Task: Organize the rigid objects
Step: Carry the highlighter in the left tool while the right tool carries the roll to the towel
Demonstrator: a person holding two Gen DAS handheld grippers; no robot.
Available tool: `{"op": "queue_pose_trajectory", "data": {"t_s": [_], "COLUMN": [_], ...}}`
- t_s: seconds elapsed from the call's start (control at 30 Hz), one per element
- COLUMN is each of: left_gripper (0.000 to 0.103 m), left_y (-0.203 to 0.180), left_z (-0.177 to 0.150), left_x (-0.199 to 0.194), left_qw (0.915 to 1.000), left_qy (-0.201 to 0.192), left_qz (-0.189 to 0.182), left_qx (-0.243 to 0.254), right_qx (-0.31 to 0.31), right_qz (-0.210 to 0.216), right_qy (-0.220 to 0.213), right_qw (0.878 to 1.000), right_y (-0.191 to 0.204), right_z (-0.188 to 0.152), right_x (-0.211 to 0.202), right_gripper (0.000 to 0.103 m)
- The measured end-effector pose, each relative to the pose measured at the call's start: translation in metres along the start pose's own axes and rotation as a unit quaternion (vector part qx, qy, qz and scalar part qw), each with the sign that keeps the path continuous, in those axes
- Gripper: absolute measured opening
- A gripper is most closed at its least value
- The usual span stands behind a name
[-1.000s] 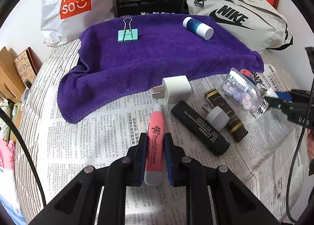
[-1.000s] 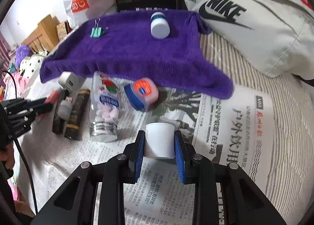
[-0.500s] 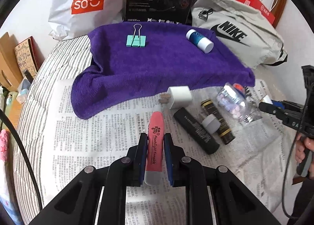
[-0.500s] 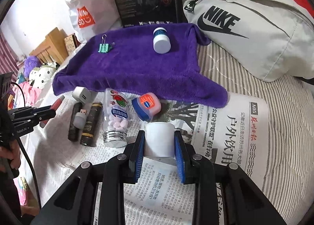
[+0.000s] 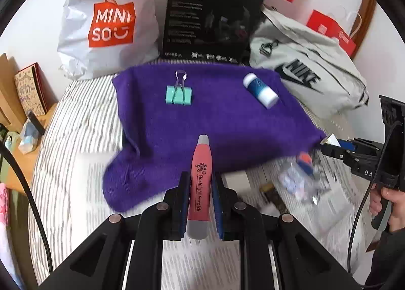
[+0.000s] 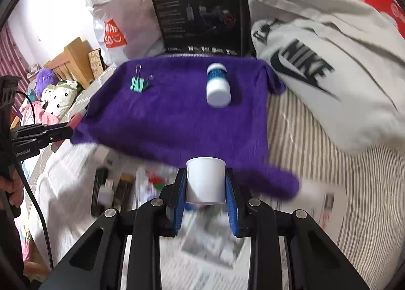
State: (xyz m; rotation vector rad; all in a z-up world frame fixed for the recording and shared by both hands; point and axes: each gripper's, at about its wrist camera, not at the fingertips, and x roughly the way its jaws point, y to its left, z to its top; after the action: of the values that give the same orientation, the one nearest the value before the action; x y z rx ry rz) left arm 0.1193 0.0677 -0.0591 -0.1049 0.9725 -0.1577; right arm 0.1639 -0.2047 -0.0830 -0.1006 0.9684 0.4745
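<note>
**Striped bed, both tongs loaded, heading for the purple towel**

Striped bedding [image 5: 83, 118] carries newspaper [image 6: 326, 204] and a purple towel [image 5: 215, 123]; no table in view.

Left tongs [image 5: 200, 204]: clamped on a pink pen-shaped tool [image 5: 201, 178], held above the towel's near edge, tip pointing at the towel. Barrel print reads "Flashlight Earpick".

Right tongs [image 6: 205, 186]: clamped on a white cup-shaped cap or pot [image 6: 205, 178], also above the towel's near edge. No writing visible on it.

Already on the towel, well apart: teal binder clip [image 5: 178, 95] and a blue-and-white bottle [image 5: 260, 90] lying on its side.

On the newspaper, blurred: a clear bottle of pale tablets [image 5: 296, 181], a dark stick [image 6: 98, 191], a white plug adapter [image 6: 101, 154]. Labels unreadable.

Step, as judged: carry phase, both items in transit to the towel. Next move calls for lowering each onto bare towel, clear of clip and bottle, then parting the jaws; the earpick is round and may roll.

Background writing: "MINISO" on a white bag [image 5: 111, 24]; "NIKE" on a grey bag [image 5: 303, 75]; "HECATE" and "G2" on a black box [image 6: 197, 9].
</note>
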Motion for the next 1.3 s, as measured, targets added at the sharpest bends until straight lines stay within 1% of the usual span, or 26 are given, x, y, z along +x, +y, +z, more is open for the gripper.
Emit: {"op": "queue_pose_trajectory", "data": {"t_s": [0.1, 0.2, 0.33, 0.4, 0.53, 0.73, 0.8, 0.9, 1.13, 1.2, 1.27, 1.3], "left_gripper": [0.017, 0.017, 0.017, 0.017, 0.017, 0.017, 0.017, 0.017, 0.017, 0.020, 0.033, 0.037], "left_y": [0.008, 0.013, 0.024, 0.030, 0.041, 0.051, 0.054, 0.050, 0.044, 0.041, 0.038, 0.035], "left_z": [0.019, 0.031, 0.046, 0.051, 0.060, 0.074, 0.077, 0.081, 0.081, 0.081, 0.079, 0.077], "left_x": [0.008, 0.018, 0.038, 0.051, 0.071, 0.098, 0.103, 0.113, 0.118, 0.120, 0.120, 0.120], "left_qw": [1.0000, 1.0000, 0.9997, 0.9994, 0.9984, 0.9966, 0.9963, 0.9960, 0.9958, 0.9956, 0.9959, 0.9962], "left_qy": [-0.001, 0.000, 0.011, 0.018, 0.030, 0.045, 0.048, 0.055, 0.053, 0.056, 0.060, 0.061], "left_qz": [0.006, 0.009, 0.015, 0.017, 0.030, 0.055, 0.055, 0.061, 0.070, 0.072, 0.065, 0.060], "left_qx": [0.000, -0.003, -0.016, -0.025, -0.038, -0.041, -0.045, -0.036, -0.024, -0.022, -0.018, -0.015], "right_qx": [-0.006, -0.008, -0.011, -0.018, -0.036, -0.032, -0.029, -0.032, -0.049, -0.052, -0.053, -0.053], "right_qz": [0.000, -0.009, -0.027, -0.029, -0.052, -0.048, -0.045, -0.041, -0.037, -0.034, -0.030, -0.030], "right_qy": [-0.001, 0.005, 0.024, 0.035, 0.057, 0.065, 0.060, 0.059, 0.052, 0.052, 0.057, 0.060], "right_qw": [1.000, 1.000, 0.999, 0.999, 0.996, 0.996, 0.997, 0.997, 0.997, 0.997, 0.997, 0.996], "right_y": [0.000, -0.002, -0.007, -0.007, -0.006, -0.010, -0.011, -0.011, -0.011, -0.010, -0.009, -0.008], "right_z": [0.019, 0.037, 0.056, 0.063, 0.069, 0.070, 0.072, 0.072, 0.067, 0.066, 0.064, 0.064], "right_x": [0.008, 0.022, 0.046, 0.060, 0.081, 0.103, 0.104, 0.104, 0.100, 0.099, 0.097, 0.096], "right_gripper": [0.029, 0.029, 0.029, 0.029, 0.029, 0.029, 0.029, 0.029, 0.031, 0.033, 0.035, 0.037]}}
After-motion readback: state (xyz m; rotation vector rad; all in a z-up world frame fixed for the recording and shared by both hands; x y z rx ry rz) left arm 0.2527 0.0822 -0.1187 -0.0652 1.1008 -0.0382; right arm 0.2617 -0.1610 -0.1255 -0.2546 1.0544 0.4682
